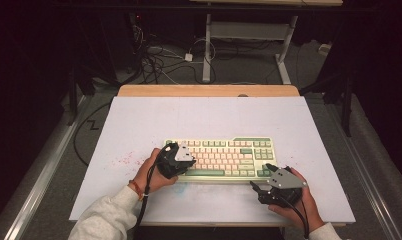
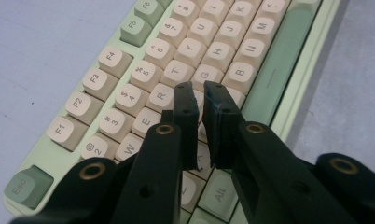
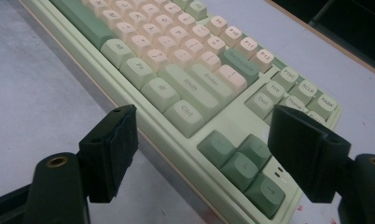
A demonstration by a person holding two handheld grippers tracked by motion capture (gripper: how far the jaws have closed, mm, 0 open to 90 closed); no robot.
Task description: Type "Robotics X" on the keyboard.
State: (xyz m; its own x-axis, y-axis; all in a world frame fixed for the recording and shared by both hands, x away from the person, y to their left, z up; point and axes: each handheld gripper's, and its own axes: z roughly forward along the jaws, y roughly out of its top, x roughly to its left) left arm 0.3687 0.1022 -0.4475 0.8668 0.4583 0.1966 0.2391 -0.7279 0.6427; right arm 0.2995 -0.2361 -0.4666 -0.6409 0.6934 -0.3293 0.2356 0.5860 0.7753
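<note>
The left gripper [image 2: 198, 95] has its jaws drawn almost together, a thin slit between them, tips poised over the letter keys around F and D; whether they touch a keycap or pinch one I cannot tell. This looks like a key press or a keycap pull on the keyboard's [image 2: 288, 100] left half, in its early stage. The next move calls for a short, straight descent onto one key without brushing its neighbours.

The right gripper [image 3: 202, 140] has its jaws spread wide and released, hanging just off the keyboard's near right corner, with the arrow keys [image 3: 244, 161] between and beyond the tips. It grasps nothing.

The keyboard [image 1: 219, 157] lies flat on the counter [image 1: 214, 115], near the person's edge, with both hands at its front corners.
</note>
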